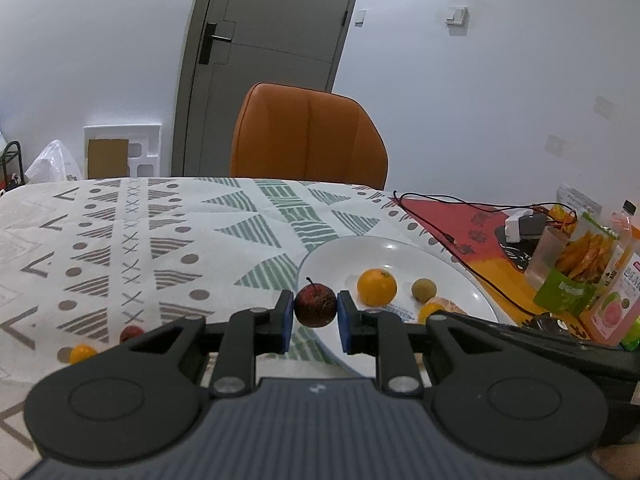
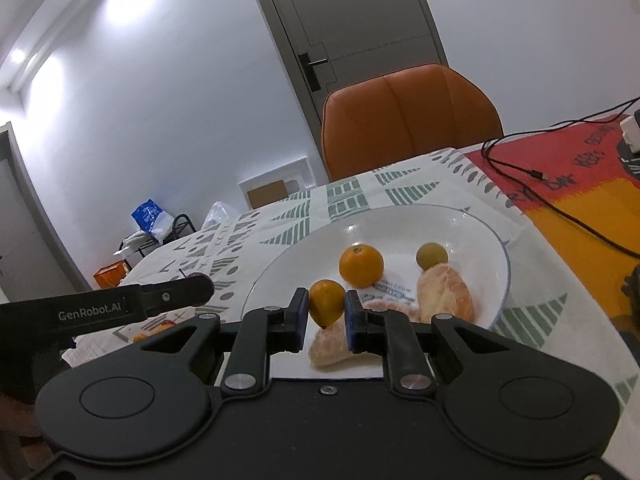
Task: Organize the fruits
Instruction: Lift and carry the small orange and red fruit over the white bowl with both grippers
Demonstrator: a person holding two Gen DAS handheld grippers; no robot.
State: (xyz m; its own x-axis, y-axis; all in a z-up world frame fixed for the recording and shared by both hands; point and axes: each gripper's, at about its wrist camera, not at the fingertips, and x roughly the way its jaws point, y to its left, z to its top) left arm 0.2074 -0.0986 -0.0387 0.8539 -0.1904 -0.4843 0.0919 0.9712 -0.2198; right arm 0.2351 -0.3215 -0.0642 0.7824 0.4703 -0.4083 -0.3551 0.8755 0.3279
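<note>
Fingers of the left gripper pinch a dark red fruit held at the near-left edge of the plate, not yet over its middle. Those of the right gripper clamp a small orange fruit, already above the plate's near side, over a peeled segment. Beyond lie an orange and a green fruit. By my judgement the right is nearer to setting down; the left must travel rightward and forward.
</note>
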